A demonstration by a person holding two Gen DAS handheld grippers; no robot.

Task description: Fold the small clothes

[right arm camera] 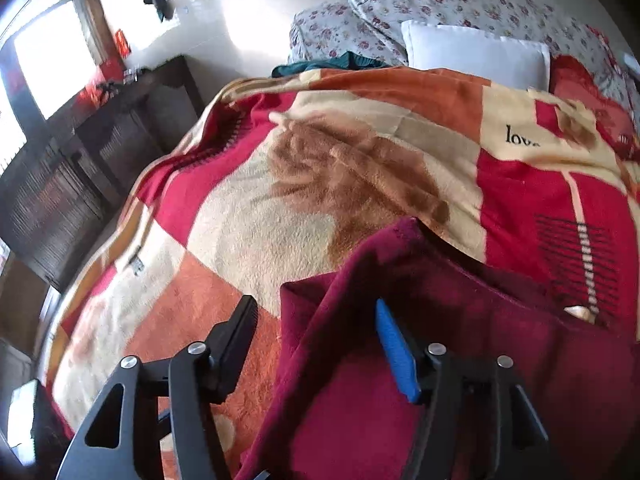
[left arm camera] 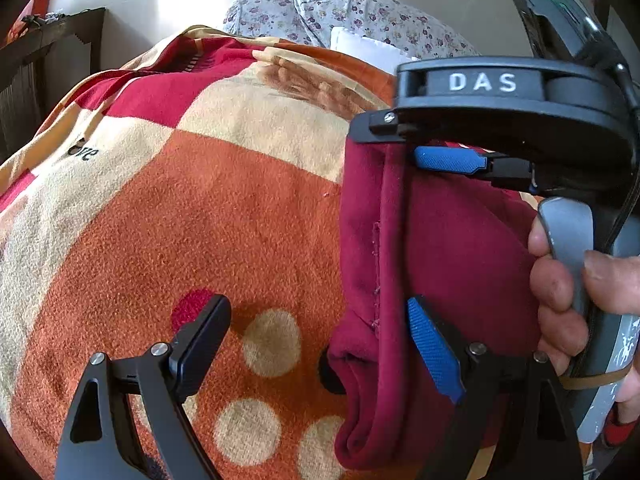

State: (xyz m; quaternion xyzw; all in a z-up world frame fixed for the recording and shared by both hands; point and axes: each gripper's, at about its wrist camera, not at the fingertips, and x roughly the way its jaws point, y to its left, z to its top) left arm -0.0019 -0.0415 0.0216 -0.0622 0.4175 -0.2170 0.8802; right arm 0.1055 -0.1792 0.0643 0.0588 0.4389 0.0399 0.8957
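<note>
Maroon fleece garment (left arm camera: 460, 248) on blanket (left arm camera: 180, 208): soft, light, floppy. Left gripper (left arm camera: 316, 344), right gripper (right arm camera: 316, 344) both spread, gripping nothing. Best taken at hem edge.

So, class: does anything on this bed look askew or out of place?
The dark red garment is bunched and uneven on the blanket, one edge rolled into a thick fold instead of lying flat. Both grippers are open around its edges. Nothing looks damaged.
</note>
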